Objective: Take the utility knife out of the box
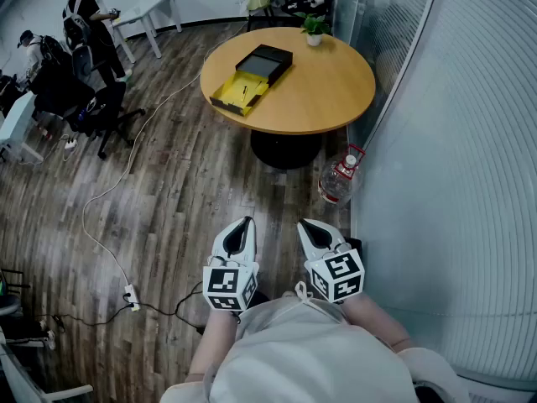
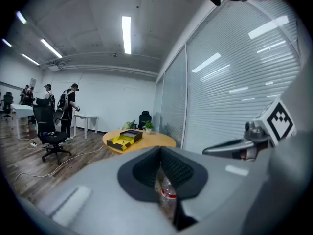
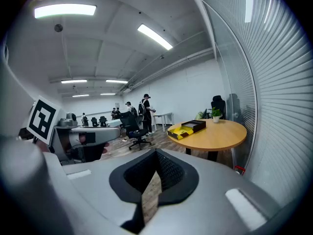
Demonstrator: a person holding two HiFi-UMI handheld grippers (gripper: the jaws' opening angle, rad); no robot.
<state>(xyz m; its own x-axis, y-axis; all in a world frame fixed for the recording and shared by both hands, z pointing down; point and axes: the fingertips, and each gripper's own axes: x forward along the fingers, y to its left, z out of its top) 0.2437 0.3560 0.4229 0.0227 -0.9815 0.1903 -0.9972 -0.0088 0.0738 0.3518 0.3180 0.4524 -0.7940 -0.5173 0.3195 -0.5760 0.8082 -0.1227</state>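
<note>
The box lies open on the round wooden table [image 1: 327,91] far ahead: a yellow tray [image 1: 236,92] beside a black half [image 1: 264,60]. A slim dark item [image 1: 244,88] lies in the yellow tray, too small to make out. The box [image 2: 124,139] shows small in the left gripper view, and the box [image 3: 187,128] does so in the right gripper view too. My left gripper [image 1: 243,224] and right gripper [image 1: 307,226] are held side by side close to my body, well short of the table. Both are shut with nothing between the jaws.
A large water bottle [image 1: 339,179] stands on the wood floor by the table's foot. A potted plant [image 1: 315,28] sits at the table's far edge. A glass wall with blinds runs along the right. An office chair [image 1: 101,107], people and a trailing cable [image 1: 130,294] are on the left.
</note>
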